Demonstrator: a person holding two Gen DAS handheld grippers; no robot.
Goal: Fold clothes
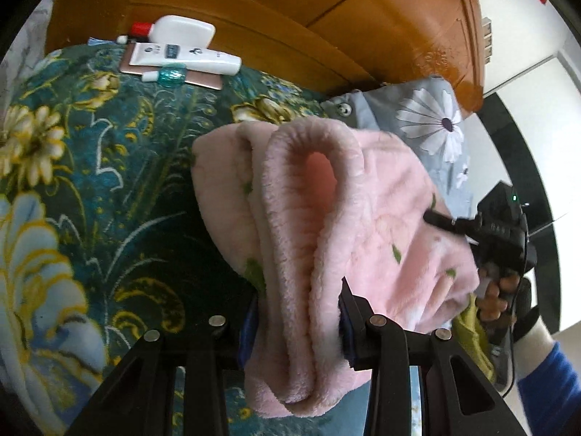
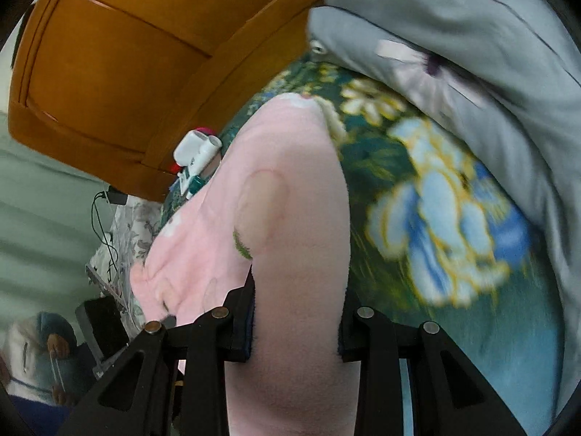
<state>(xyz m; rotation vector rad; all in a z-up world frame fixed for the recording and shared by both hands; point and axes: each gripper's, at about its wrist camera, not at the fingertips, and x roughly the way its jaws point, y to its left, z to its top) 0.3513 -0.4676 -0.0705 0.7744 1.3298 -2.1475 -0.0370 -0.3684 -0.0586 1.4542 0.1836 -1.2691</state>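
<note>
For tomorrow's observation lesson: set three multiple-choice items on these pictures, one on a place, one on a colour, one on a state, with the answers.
1. Where do the toiletry bottles lie?
A. by the wooden headboard
B. on the grey pillow
C. on the floor

2. What colour is the garment being folded?
A. yellow
B. pink
C. white

3. How do the two grippers stand?
A. both open
B. only the left holds cloth
C. both shut on the garment

Answers:
1 A: the toiletry bottles lie on the floral bedspread below the wooden headboard.
2 B: the pink fleece garment.
3 C: the left gripper and the right gripper each pinch its folds.
</note>
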